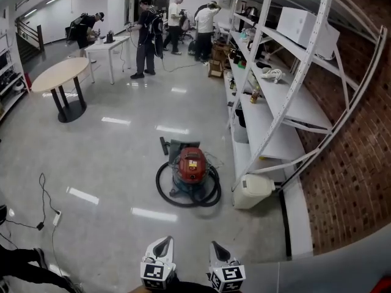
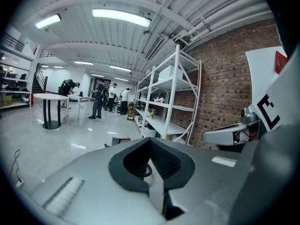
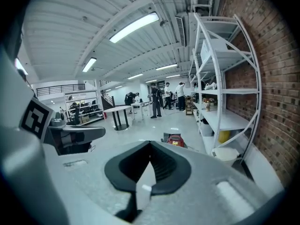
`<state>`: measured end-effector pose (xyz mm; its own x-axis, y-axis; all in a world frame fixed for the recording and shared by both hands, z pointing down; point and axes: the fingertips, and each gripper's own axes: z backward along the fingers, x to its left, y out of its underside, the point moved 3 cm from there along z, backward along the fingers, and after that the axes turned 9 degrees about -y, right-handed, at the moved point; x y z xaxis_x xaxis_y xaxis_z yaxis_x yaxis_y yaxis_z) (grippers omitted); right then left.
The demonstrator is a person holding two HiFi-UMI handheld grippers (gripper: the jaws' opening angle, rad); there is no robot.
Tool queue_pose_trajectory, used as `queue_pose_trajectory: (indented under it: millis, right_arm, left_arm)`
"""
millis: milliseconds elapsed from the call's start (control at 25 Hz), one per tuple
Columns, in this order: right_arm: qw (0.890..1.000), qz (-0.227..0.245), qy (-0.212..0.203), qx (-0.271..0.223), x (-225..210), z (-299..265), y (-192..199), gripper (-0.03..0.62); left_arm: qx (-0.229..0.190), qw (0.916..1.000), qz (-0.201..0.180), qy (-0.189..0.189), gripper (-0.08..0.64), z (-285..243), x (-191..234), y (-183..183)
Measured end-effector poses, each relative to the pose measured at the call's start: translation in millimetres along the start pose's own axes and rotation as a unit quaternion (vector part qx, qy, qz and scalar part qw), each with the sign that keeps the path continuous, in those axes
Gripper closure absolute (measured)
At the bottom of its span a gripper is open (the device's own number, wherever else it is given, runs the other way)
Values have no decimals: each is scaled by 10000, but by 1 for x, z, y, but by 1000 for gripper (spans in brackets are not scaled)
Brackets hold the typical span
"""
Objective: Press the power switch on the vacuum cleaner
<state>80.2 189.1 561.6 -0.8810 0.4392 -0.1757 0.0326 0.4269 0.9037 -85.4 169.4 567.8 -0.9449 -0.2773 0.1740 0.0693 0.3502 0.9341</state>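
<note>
The vacuum cleaner (image 1: 190,166) is a red drum with a black hose coiled around its base. It stands on the shiny floor beside the shelving, well ahead of me. Both grippers are low at the near edge of the head view, far short of it. My left gripper (image 1: 160,249) and right gripper (image 1: 220,252) are both shut with nothing between the jaws. In the right gripper view the vacuum cleaner (image 3: 176,139) shows just past the shut right gripper (image 3: 150,143). In the left gripper view the left gripper (image 2: 150,139) hides nearly all of the vacuum cleaner (image 2: 123,140).
A white shelf rack (image 1: 275,96) runs along the brick wall on the right, with a white canister (image 1: 253,190) at its foot near the vacuum. A round table (image 1: 60,75) stands far left. A power strip and cable (image 1: 56,217) lie near left. Several people (image 1: 146,35) work at the back.
</note>
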Motion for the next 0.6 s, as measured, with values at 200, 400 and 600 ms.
queue_pose_trajectory:
  millis: [200, 400, 600]
  right_arm:
    - [9999, 42, 113, -53, -3, -40, -31, 600]
    - [9996, 168, 125, -170, 0, -84, -55, 600]
    - [9993, 325, 91, -164, 0, -113, -69, 600]
  left_arm:
    - [-135, 9999, -7, 83, 545, -35, 30, -30]
    - [-246, 9997, -46, 64, 545, -63, 65, -51]
    - [-305, 9995, -1, -33, 545, -79, 88, -64]
